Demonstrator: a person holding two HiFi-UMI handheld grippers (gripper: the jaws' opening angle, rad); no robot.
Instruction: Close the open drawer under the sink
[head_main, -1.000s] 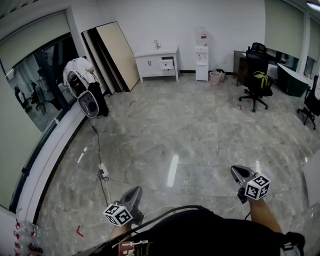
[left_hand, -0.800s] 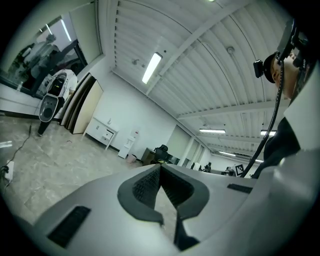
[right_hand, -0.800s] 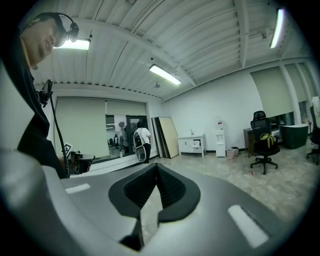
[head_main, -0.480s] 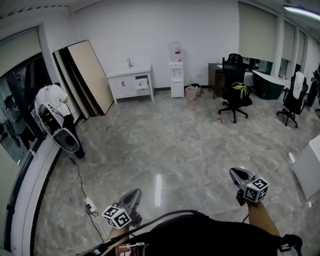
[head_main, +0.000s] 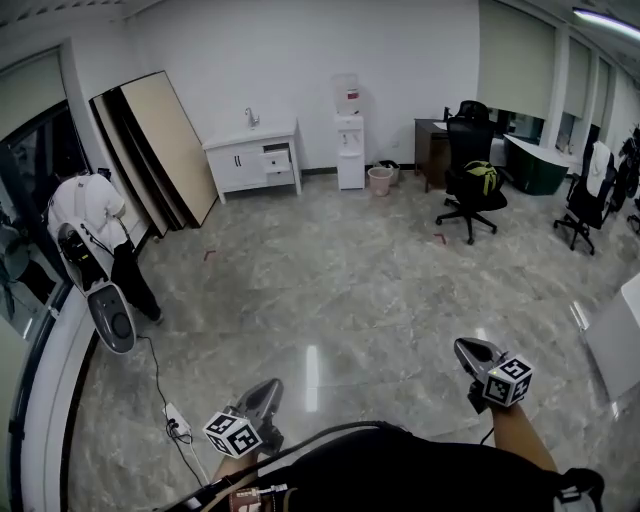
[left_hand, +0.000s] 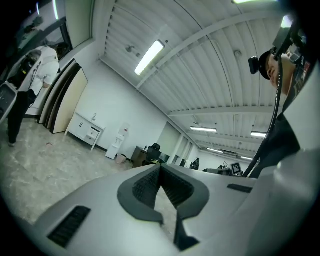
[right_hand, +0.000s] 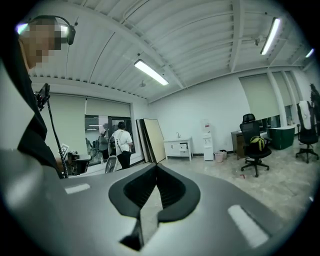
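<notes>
The white sink cabinet (head_main: 245, 160) stands against the far wall, across the room from me. One drawer (head_main: 279, 156) at its upper right is pulled out. It also shows small in the left gripper view, cabinet (left_hand: 85, 130), and in the right gripper view, cabinet (right_hand: 178, 147). My left gripper (head_main: 268, 386) hangs low at the bottom left, far from the cabinet, shut on nothing. My right gripper (head_main: 463, 347) is at the bottom right, also shut and empty. In both gripper views the ribbed pads meet at the tips, left gripper (left_hand: 159, 167), right gripper (right_hand: 156, 168).
Large boards (head_main: 160, 145) lean on the wall left of the cabinet. A water dispenser (head_main: 349, 135) and pink bin (head_main: 379, 180) stand to its right. An office chair (head_main: 472, 170) is further right. A person in white (head_main: 85, 225) stands at left; a power strip (head_main: 172, 421) lies on the marble floor.
The head view has swung to the right, so the cabinet slid left in the picture. Both grippers stay low and shut in about the same places.
</notes>
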